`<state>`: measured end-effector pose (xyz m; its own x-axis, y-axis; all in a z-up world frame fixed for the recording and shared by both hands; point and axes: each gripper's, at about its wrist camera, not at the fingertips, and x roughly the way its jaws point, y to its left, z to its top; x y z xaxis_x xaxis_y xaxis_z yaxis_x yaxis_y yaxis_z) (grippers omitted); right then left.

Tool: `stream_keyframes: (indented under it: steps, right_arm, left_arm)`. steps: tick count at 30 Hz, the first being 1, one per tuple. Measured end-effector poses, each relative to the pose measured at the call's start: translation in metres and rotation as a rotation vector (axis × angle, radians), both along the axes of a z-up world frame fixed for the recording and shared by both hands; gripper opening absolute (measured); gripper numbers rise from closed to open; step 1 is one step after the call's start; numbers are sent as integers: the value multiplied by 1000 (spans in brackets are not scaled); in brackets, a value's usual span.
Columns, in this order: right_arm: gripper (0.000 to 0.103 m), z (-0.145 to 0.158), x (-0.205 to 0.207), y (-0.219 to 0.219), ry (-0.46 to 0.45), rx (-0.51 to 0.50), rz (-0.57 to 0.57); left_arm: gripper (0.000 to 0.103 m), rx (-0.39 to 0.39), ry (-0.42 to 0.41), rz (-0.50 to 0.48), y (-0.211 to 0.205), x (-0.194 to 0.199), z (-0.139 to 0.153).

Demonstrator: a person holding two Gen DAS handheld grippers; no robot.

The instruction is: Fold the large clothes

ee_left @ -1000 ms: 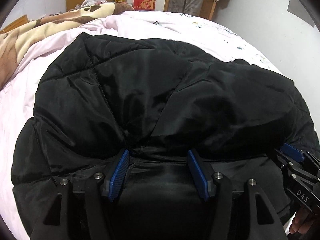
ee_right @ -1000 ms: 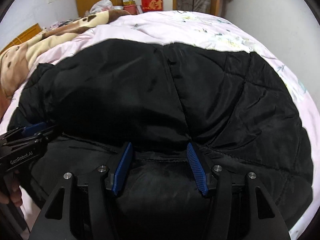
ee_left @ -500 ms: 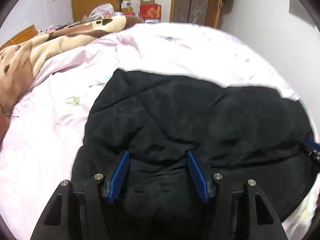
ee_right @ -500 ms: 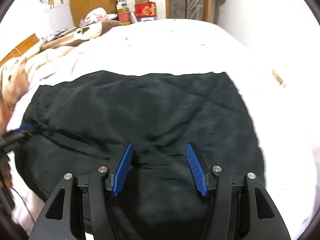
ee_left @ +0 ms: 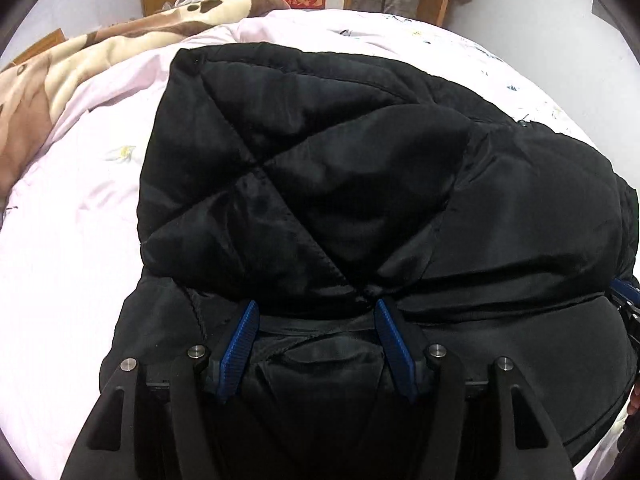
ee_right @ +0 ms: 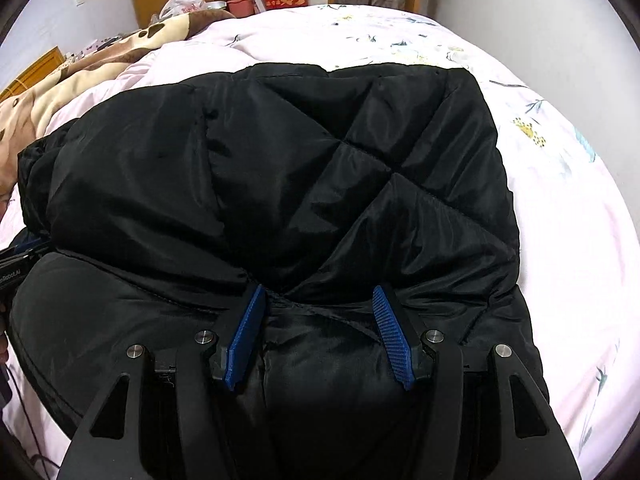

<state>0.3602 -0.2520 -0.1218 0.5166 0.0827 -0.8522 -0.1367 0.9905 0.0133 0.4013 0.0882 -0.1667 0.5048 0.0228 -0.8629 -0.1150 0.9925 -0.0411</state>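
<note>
Black jacket (ee_left: pixel 320 184) lies on the bed (ee_left: pixel 72 240), one fold laid over. Both grippers, left (ee_left: pixel 316 344) and right (ee_right: pixel 320 332), pinch bunched fabric at the near edge. More folds likely left.

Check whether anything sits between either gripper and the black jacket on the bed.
Nothing visible does. Jacket fabric already bunches between the blue pads of the left gripper and of the right gripper; only the pink sheet surrounds it.
</note>
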Motion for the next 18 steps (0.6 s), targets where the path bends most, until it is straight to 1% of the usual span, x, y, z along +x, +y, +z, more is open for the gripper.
stream_keyframes:
  steps: [2, 3, 4, 6, 8, 9, 10, 11, 12, 13, 16, 18]
  right_arm:
    - [56, 4, 1, -1, 8, 7, -4]
    - [56, 11, -1, -2, 10, 5, 4]
    - [56, 18, 8, 4, 5, 0, 7]
    - [56, 37, -3, -3, -49, -22, -7]
    - [56, 45, -7, -11, -82, -59, -26]
    - [56, 46, -6, -15, -85, -70, -41]
    - [56, 42, -3, -22, -71, -74, -64]
    - [56, 33, 2, -28, -31, -73, -86]
    - [56, 23, 6, -32, -4, -43, -86]
    - [56, 17, 7, -33, 7, -30, -79]
    - [56, 4, 13, -31, 15, -28, -72]
    - [56, -3, 16, -29, 20, -20, -83]
  left_arm:
    - [61, 14, 0, -13, 1, 0, 10]
    - [61, -1, -6, -10, 3, -5, 18]
    - [61, -3, -10, -12, 7, -10, 27]
    - [61, 67, -44, -16, 12, -17, 41]
    - [61, 154, -79, -3, 18, -24, 47]
    - [61, 153, -69, 4, 23, -24, 43]
    - [61, 139, -55, 13, 27, -23, 38]
    - [61, 120, -47, 20, 30, -22, 34]
    - [61, 98, -30, 25, 31, -17, 28]
    - [61, 97, -20, 28, 30, -14, 25]
    - [61, 112, -23, 38, 27, -10, 11]
    - [61, 85, -15, 52, 29, -3, 6]
